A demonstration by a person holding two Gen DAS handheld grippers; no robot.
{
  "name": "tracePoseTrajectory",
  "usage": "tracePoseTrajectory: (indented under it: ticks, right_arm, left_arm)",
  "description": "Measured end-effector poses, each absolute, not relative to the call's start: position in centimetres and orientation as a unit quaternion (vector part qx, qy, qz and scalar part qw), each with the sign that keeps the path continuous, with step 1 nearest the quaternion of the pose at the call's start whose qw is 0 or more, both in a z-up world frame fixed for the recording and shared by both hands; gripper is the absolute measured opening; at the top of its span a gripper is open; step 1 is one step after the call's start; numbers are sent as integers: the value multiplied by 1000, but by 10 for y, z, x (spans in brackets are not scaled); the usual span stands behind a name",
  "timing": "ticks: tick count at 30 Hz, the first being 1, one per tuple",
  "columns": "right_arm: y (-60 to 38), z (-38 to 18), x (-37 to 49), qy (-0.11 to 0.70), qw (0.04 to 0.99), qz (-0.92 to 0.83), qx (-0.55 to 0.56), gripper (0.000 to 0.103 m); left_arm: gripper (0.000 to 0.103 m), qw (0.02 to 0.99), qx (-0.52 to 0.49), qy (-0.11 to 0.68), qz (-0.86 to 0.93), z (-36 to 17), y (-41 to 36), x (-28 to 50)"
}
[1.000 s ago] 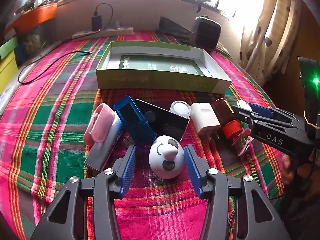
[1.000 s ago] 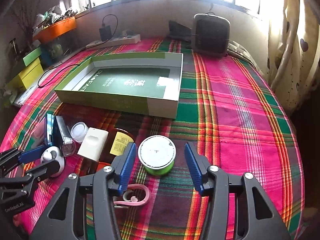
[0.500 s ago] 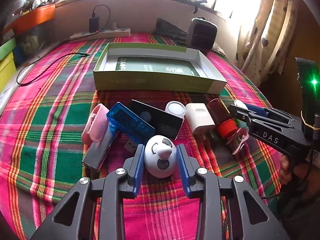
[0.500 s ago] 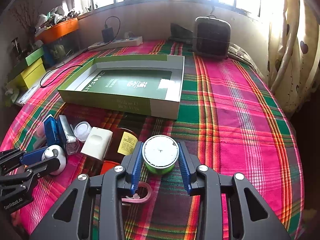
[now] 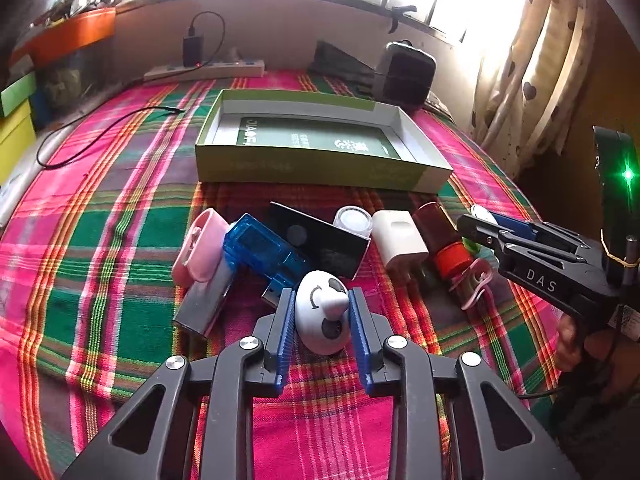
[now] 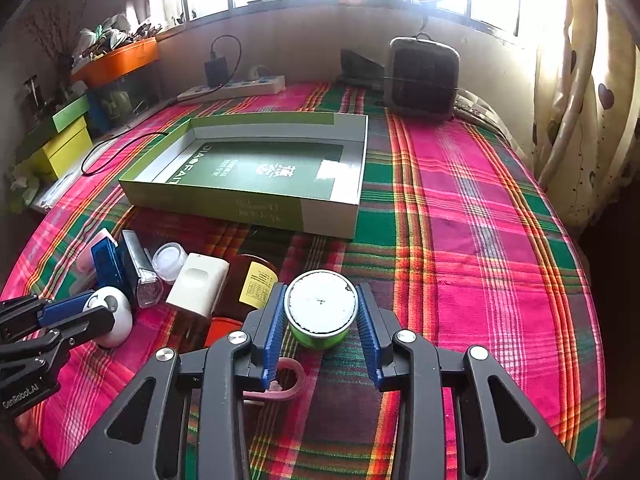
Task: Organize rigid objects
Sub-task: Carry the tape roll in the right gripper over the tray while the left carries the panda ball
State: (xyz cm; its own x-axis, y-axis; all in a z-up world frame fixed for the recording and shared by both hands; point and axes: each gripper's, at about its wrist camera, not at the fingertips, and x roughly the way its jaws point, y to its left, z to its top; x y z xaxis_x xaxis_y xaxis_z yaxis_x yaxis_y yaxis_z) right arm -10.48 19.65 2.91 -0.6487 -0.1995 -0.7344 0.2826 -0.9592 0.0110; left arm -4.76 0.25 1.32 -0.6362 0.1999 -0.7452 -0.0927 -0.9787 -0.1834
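Note:
My left gripper is shut on a white egg-shaped toy with a face, low over the plaid cloth. My right gripper is shut on a round green tin with a white lid. The toy also shows in the right wrist view. An open green box lies beyond the pile; it also shows in the right wrist view. Loose items lie in a row: a pink case, a blue USB device, a black card, a white charger, a brown bottle.
A small clear jar sits behind the card. A pink clip lies under my right gripper. A black heater, a power strip and a black cable sit at the back. Coloured boxes stand at left.
Both grippers closed from open: the left onto the white toy, the right onto the green tin. Both have risen slightly with their objects.

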Motion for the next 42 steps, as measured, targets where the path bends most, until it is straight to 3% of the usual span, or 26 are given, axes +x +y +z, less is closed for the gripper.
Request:
tracePoseTrajectory:
  ticks: [20, 42]
  right_arm:
    - [198, 57, -101, 49, 136, -914, 379, 35]
    - [194, 101, -153, 38, 152, -918, 365, 35]
  left_arm:
    - [25, 85, -398, -56, 912, 48, -4, -51]
    - [25, 96, -373, -37, 922, 95, -24, -134]
